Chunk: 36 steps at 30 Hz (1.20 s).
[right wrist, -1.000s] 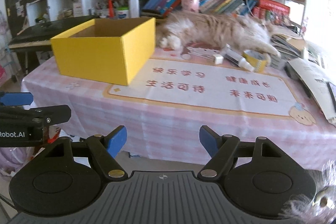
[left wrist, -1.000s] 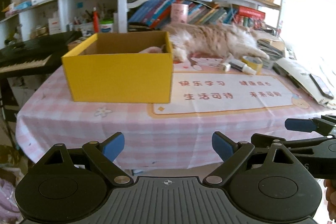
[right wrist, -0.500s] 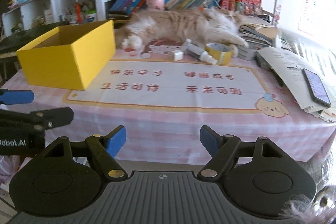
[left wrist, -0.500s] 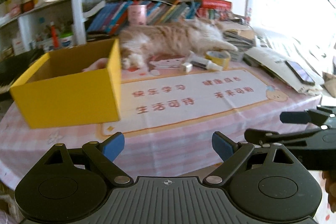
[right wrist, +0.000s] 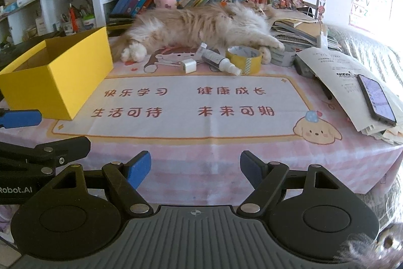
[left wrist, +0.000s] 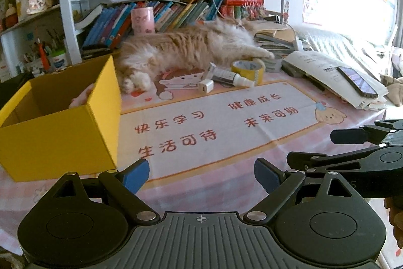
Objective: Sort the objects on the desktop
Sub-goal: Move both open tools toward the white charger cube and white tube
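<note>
Evidently both grippers, left gripper (left wrist: 201,174) and right gripper (right wrist: 195,167), hover at the table's near edge with fingers spread and empty, ready to pick; the charger (right wrist: 189,66), bottle (right wrist: 219,62) and tape roll (right wrist: 244,59) lie far, right of the yellow box (right wrist: 55,72), beside a cat (right wrist: 201,24).

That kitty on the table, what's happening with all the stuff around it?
The cat is lying at the back of the table. A person holds a left tool and a right tool near the table's front edge, both open and empty. Nothing is picked up yet. A white charger, a small spray bottle and a yellow tape roll lie in front of the cat. The yellow box sits open on the left, probably for the sorted things.
</note>
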Tool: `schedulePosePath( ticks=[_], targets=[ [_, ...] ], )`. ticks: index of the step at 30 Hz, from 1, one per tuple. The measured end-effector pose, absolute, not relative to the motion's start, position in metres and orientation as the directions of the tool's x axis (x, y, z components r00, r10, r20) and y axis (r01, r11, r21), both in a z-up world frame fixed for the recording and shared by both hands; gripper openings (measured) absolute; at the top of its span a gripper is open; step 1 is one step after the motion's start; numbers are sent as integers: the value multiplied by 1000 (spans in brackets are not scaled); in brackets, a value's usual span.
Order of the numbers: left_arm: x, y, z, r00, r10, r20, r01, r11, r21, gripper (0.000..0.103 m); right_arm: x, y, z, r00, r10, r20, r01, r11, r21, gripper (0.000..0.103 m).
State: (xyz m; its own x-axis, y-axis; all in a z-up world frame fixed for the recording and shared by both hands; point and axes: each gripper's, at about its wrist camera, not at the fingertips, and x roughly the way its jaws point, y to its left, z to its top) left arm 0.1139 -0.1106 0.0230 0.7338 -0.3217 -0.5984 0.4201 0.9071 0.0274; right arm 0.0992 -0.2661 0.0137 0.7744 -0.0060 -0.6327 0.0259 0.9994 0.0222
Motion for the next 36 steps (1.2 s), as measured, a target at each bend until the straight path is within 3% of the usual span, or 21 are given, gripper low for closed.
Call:
schedulePosePath(
  ticks=[20, 36],
  targets=[
    [193, -177, 12, 713, -280, -643, 343, 939, -30, 93, 190, -347, 6, 723, -6, -691, 26, 999, 19, 76],
    [254, -215, 12, 734, -190, -653, 241, 970, -11, 93, 277, -392, 14, 751, 63, -658, -51, 998, 37, 80]
  ],
)
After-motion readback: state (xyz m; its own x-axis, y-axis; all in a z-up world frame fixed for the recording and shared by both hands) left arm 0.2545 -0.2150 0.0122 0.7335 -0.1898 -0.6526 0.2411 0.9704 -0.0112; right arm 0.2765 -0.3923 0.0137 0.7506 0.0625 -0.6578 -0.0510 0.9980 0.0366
